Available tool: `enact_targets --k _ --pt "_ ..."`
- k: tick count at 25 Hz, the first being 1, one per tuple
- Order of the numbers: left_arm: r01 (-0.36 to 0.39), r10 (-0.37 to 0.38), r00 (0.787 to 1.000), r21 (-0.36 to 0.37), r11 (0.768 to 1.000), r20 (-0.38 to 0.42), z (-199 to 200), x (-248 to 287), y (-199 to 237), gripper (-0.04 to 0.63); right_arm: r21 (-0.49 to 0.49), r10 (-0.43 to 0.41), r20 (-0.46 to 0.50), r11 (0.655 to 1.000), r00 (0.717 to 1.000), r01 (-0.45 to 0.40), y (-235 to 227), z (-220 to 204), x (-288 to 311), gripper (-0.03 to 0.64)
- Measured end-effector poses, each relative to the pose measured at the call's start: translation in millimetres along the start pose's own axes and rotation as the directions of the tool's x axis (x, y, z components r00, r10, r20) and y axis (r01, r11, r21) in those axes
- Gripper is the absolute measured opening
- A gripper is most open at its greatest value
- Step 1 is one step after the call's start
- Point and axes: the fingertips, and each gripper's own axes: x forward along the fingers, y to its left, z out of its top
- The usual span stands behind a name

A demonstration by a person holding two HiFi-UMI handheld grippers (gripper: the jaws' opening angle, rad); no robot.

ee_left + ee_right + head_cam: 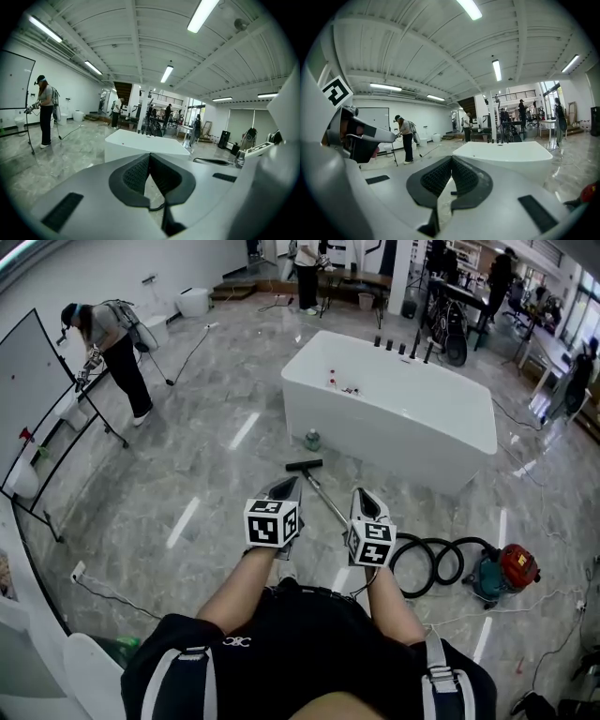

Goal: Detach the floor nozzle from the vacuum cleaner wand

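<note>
While I hold both grippers out in front of me above the grey marble floor point(187, 456), neither one touches anything. The left gripper point(287, 486) has its ribbed black pads point(136, 174) pressed together with nothing between them. The right gripper point(365, 495) is the same: its pads point(437, 178) meet in a closed seam and the gap is empty. Both point slightly downward, side by side and a little apart.

The floor nozzle point(304, 466), a short black bar, lies flat on the floor just beyond the gripper tips, between them and the near side of the white bathtub point(403, 418). It sits on the far end of the wand point(325, 495), and the two look joined. From the nozzle the thin metal wand runs back toward me along the floor, and in the head view it passes between my two grippers. To my right a black hose point(433, 563) lies in loops on the floor and leads to the vacuum cleaner point(507, 571), a red and teal canister well to the right of the nozzle.

A small greenish jar point(312, 439) stands on the floor at the tub's near left corner, close to the nozzle. Far off toward the left edge of the floor, a person point(111, 343) bends beside a whiteboard point(33, 399) on a stand.
</note>
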Motion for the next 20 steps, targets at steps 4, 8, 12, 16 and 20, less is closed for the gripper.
enact_targets --k 4,8,12,16,20 --pt "0.006 -0.006 1.0 0.003 1.0 0.005 23 34 35 0.008 0.007 0.002 0.008 1.0 1.0 -0.002 6 18 48 0.014" --pt "0.018 -0.018 1.0 -0.004 1.0 0.019 47 63 75 0.008 0.001 -0.005 0.002 1.0 1.0 0.005 17 31 98 0.014" --pt "0.042 -0.04 0.999 -0.039 0.998 0.035 72 94 113 0.008 -0.005 -0.013 -0.014 1.0 1.0 0.013 24 43 149 0.014" --pt "0.059 -0.058 0.998 -0.039 0.998 0.025 90 124 146 0.008 -0.006 -0.027 -0.021 1.0 0.999 0.027 28 52 193 0.014" --pt "0.087 -0.086 0.996 -0.023 0.996 0.019 105 150 173 0.008 -0.01 -0.038 -0.019 0.999 0.999 0.037 36 60 234 0.014"
